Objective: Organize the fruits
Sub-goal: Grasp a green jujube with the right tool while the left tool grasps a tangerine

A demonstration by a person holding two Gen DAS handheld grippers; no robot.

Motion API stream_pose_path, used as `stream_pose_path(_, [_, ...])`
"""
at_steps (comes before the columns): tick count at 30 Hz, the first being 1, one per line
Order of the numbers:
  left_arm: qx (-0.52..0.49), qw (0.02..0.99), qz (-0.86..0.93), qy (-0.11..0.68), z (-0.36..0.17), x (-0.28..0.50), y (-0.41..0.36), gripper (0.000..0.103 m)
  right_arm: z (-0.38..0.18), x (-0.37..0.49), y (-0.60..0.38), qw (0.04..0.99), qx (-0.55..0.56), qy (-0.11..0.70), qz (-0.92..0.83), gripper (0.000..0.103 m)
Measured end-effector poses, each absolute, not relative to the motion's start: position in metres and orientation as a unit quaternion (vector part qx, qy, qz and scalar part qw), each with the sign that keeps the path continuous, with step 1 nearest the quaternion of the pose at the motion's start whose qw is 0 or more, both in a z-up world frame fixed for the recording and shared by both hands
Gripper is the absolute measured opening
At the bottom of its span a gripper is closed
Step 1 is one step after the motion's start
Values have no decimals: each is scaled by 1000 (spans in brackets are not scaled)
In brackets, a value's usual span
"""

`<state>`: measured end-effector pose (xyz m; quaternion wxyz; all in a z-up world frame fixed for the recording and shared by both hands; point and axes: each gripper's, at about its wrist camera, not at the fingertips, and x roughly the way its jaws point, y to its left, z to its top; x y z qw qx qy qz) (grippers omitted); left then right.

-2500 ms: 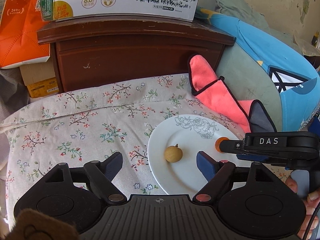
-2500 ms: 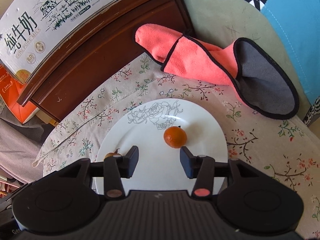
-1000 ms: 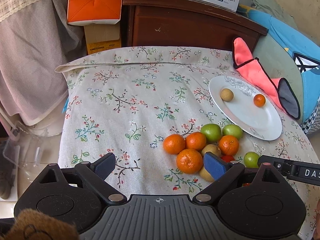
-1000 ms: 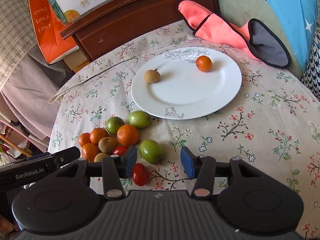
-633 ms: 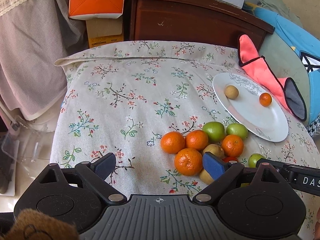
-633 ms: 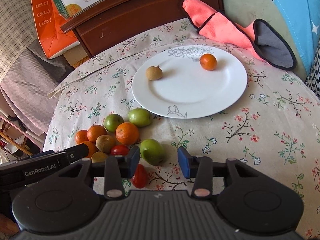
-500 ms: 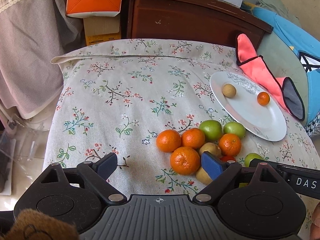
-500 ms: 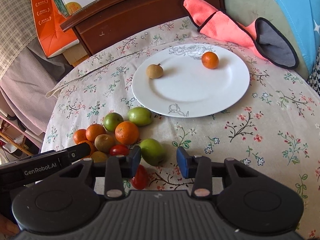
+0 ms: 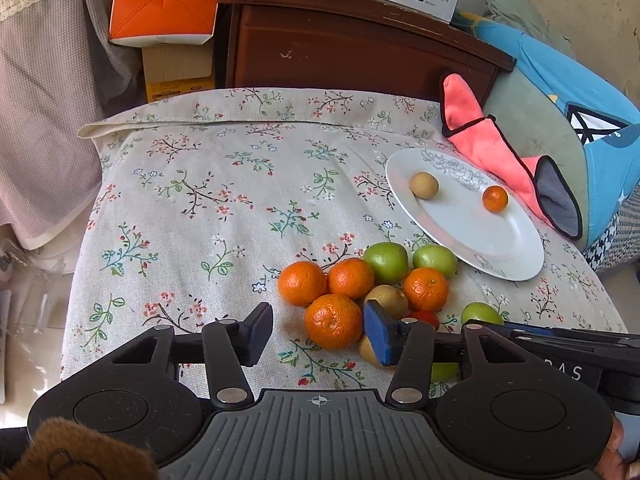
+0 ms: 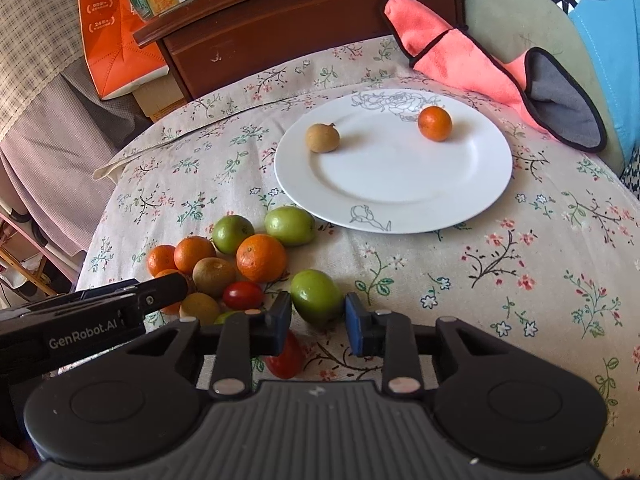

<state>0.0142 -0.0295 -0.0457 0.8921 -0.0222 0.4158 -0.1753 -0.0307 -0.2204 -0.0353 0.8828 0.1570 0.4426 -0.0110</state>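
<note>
Beside the white plate (image 10: 472, 200), both tongs have been closing, the right tongs (image 10: 316, 318) around a green fruit (image 10: 316, 296).

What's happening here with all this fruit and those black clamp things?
A person holds a clamp tool in each hand and is sorting fruit from a pile on the flowered cloth onto a white plate. The plate already holds a small brown fruit and a small orange. The right gripper has just been closing its fingers on a green fruit. The left gripper has been closing around a mandarin, with a gap left.
</note>
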Motion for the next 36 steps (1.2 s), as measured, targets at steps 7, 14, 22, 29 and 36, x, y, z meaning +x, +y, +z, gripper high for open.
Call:
stream_pose_path(7, [-36, 893, -165, 418, -50, 17, -28, 59, -37, -31, -220, 881, 162, 444, -14, 29])
stream_pose_path(14, [-49, 890, -162, 424, -52, 18, -22, 60, -37, -30, -221, 881, 163, 444, -14, 29])
stream_pose_path(22, [-33, 889, -189, 416, -45, 10, -28, 32, -37, -30, -220, 881, 165, 444, -15, 29])
stream_pose_path(29, [-52, 891, -172, 418, -51, 16, -28, 50, -37, -30, -221, 880, 165, 444, -15, 29])
stream_pose_path(36, [-58, 887, -182, 420, -54, 18, -31, 31, -37, -30, -221, 880, 166, 444, -15, 29])
